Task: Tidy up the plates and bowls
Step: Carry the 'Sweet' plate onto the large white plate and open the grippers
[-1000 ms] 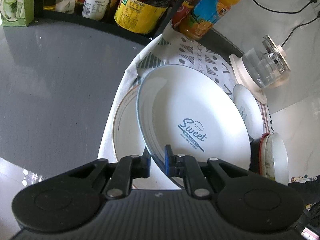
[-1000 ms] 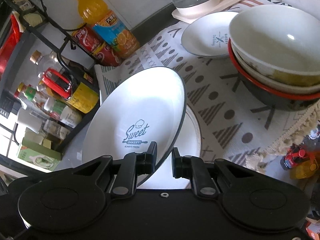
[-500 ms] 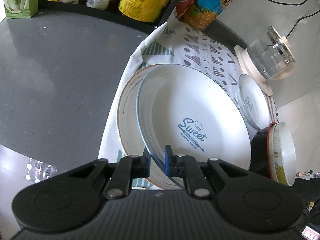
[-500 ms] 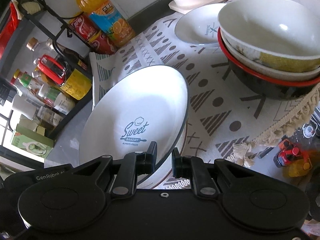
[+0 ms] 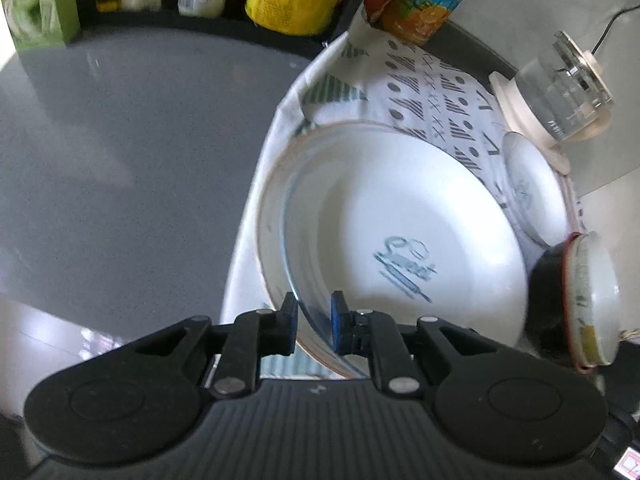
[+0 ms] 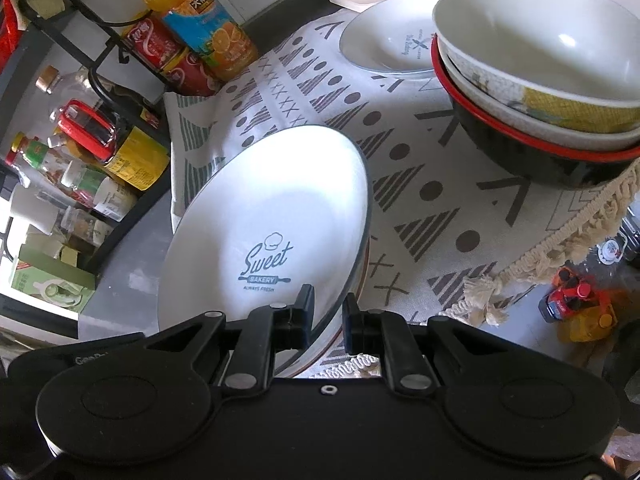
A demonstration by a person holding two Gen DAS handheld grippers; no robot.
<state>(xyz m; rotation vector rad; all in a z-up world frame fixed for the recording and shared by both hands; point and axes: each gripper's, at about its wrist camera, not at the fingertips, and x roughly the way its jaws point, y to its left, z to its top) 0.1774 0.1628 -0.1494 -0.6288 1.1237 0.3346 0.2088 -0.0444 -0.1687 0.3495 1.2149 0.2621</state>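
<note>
- Sweet Bakery plate: sits over a second, brown-rimmed plate on the patterned cloth at the table edge; from the right wrist view it looks tilted rather than flat.
- We see both claws at its near rim. Left claw: jaws straddle the rim with a gap on either side, so we read it as parted, not clamping. Right claw: same, rim between the jaws, gaps visible.
- Handling, our judgement: glazed ceramic, stiff, fairly heavy, slippery, chips on impact. We take it only at the rim, pads across the lip, and lower it gently onto the plate beneath.
- Nearby: small plate, stack of bowls, well apart from the pair.
- Hard to tell: the left view is blurred; we cannot tell whether the upper plate touches the lower one all round. The claws' bodies hide the lower plate's near edge.
</note>
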